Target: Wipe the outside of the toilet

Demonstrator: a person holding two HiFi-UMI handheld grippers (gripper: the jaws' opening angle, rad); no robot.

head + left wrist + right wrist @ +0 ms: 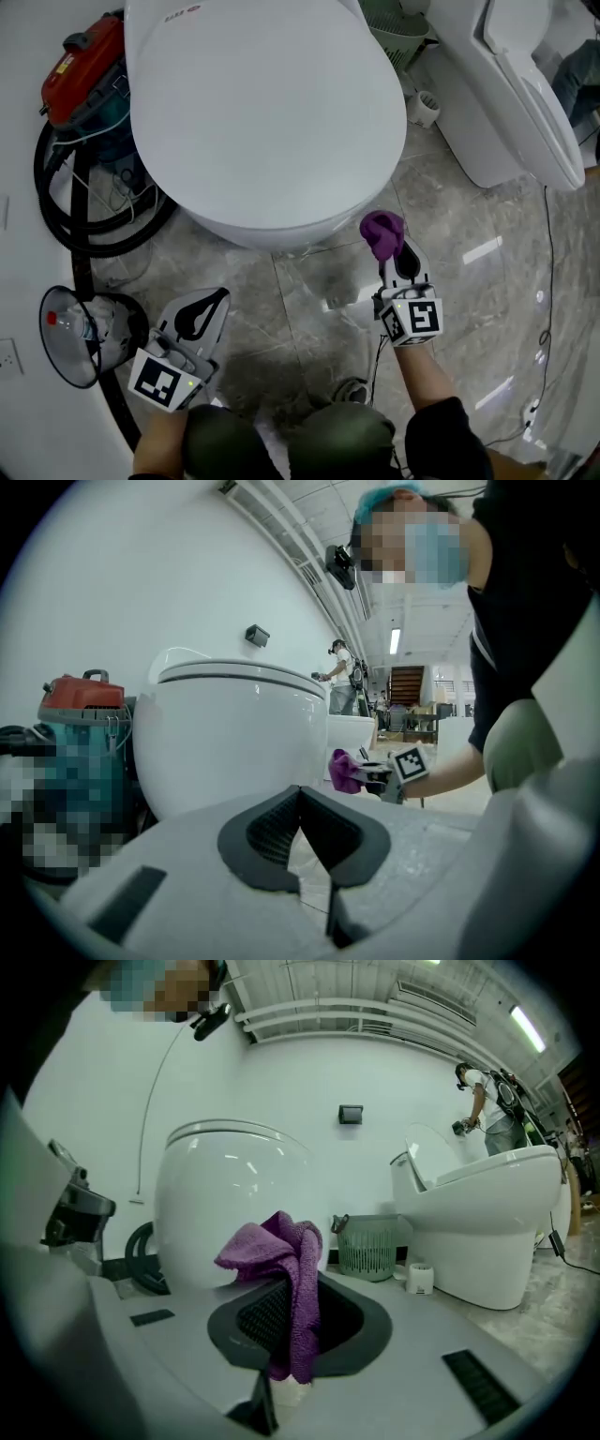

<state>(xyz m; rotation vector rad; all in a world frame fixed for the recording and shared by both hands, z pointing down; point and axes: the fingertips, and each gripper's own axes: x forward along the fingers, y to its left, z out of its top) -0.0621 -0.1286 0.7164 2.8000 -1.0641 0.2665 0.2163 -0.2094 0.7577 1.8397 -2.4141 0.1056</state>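
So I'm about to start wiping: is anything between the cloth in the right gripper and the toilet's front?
Nothing visible. The right gripper holds the purple cloth close to the front of the toilet, over bare floor. The red vacuum and black hose sit at its other side, off that path.

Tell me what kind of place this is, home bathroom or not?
Likely a showroom or test hall, not a home. A closed toilet and a second toilet stand near each other on an open stone-look floor, under a high industrial ceiling with strip lights.
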